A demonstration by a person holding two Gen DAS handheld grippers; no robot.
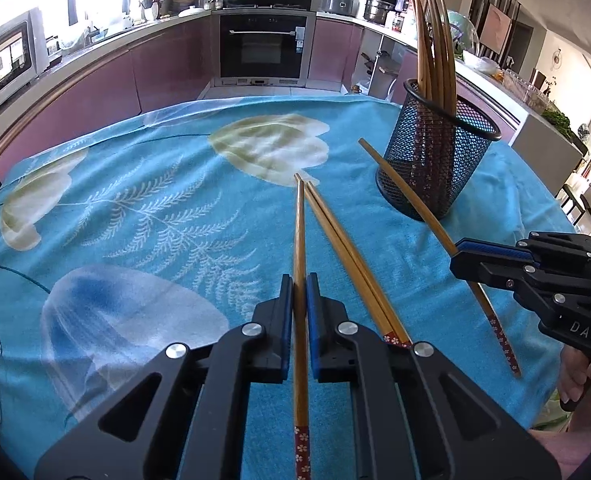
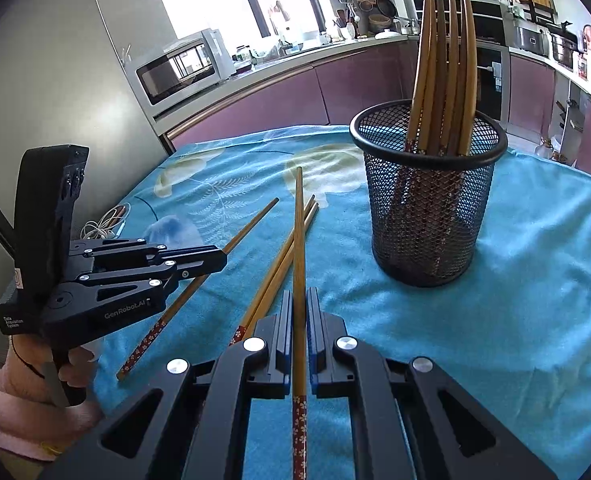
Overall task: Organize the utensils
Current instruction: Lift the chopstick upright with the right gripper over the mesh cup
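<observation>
Gripping one chopstick each: left gripper clamps a chopstick, right gripper another, both long axes running forward along the fingers. Holder stands ahead-right of the right (nearer); a pair lies on the bench.

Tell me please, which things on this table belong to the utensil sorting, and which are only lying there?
Belong to the job:
- mesh holder with chopsticks standing in it
- chopstick in the left hand-held gripper
- chopstick in the right hand-held gripper
- loose chopstick pair on the cloth

Just lying about:
- white earphone cable
- blue floral cloth
</observation>
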